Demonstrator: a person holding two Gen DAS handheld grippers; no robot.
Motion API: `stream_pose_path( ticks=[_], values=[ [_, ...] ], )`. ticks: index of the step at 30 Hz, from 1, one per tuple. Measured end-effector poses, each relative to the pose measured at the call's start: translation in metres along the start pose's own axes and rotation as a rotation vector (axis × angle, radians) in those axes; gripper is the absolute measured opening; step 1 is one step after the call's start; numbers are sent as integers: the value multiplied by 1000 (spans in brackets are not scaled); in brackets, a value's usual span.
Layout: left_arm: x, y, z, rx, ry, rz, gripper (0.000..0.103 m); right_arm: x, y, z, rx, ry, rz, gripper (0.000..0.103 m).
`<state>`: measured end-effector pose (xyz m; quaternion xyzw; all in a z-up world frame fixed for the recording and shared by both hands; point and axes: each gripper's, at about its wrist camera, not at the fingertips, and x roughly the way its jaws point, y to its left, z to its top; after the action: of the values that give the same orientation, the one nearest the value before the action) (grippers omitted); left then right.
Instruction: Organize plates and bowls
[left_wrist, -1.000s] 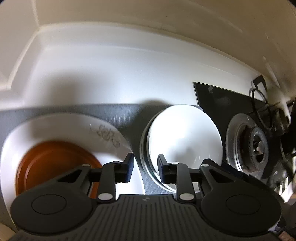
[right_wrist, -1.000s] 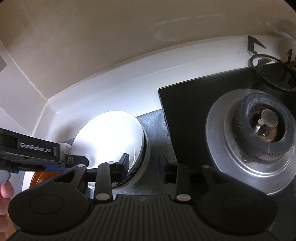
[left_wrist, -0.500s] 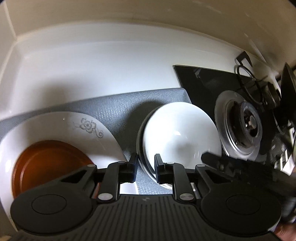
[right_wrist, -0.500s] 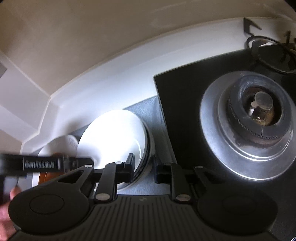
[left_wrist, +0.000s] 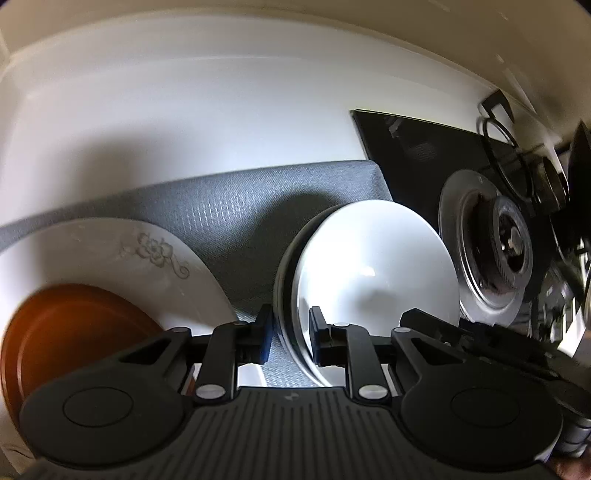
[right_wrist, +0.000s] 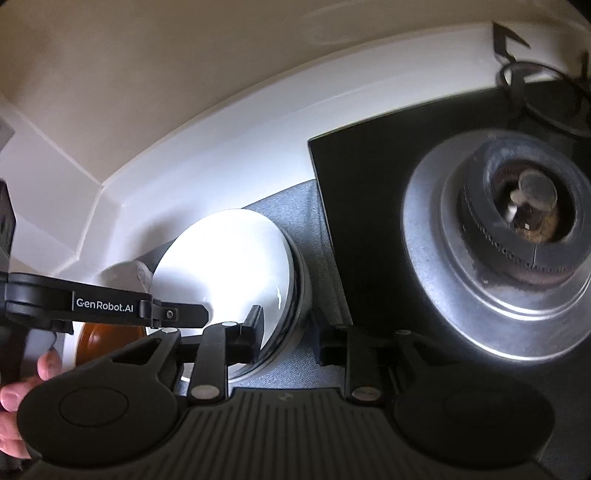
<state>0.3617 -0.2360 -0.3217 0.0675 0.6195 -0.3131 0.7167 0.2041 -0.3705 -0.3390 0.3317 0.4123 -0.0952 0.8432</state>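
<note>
A stack of white bowls (left_wrist: 373, 266) stands on a grey mat (left_wrist: 236, 206); it also shows in the right wrist view (right_wrist: 229, 269). My left gripper (left_wrist: 290, 338) is open, its jaws astride the stack's left rim. My right gripper (right_wrist: 288, 336) is open, its jaws astride the stack's right rim. To the left lies a white flowered plate (left_wrist: 122, 254) with a brown plate (left_wrist: 70, 332) on it; the brown plate (right_wrist: 107, 338) also shows in the right wrist view.
A black hob (right_wrist: 369, 199) with a gas burner (right_wrist: 517, 236) lies right of the mat. A white counter and wall (left_wrist: 184, 122) run behind. The left gripper's body (right_wrist: 103, 306) crosses the right wrist view.
Both grippers have come closer to the bowl stack and now straddle its rims. The left gripper's jaws have narrowed a little.
</note>
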Motion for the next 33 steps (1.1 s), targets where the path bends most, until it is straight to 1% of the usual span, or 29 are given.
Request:
stream_pose_path(
  ticks=[2,4,6,9,13,17,23,27,33],
  values=[
    [1,-4,0,0,-2,21,21,3,-1,1,12,-3,-3,30],
    [-1,-11,-3,19,-11,49,21,3,2,0,-11,-11,-23,28],
    [-2,-13,-7,22,-5,60,21,1,0,-1,9,-24,-20,26],
    [-9,-11,-13,-6,2,39,22,-9,-6,-2,61,-48,15,26],
    [-23,-11,-23,-23,-31,39,22,-21,1,-5,42,-47,21,26],
    [-43,-8,-31,-55,-51,34,22,-35,13,-5,70,-49,26,26],
    [-88,13,-56,-152,-93,42,22,-57,56,-10,-19,-54,61,26],
    [-120,35,-77,-225,-147,77,22,-62,89,-16,-58,-28,119,26],
    [-162,76,-117,-363,-195,126,23,-55,150,-31,-156,38,194,26]
  ],
)
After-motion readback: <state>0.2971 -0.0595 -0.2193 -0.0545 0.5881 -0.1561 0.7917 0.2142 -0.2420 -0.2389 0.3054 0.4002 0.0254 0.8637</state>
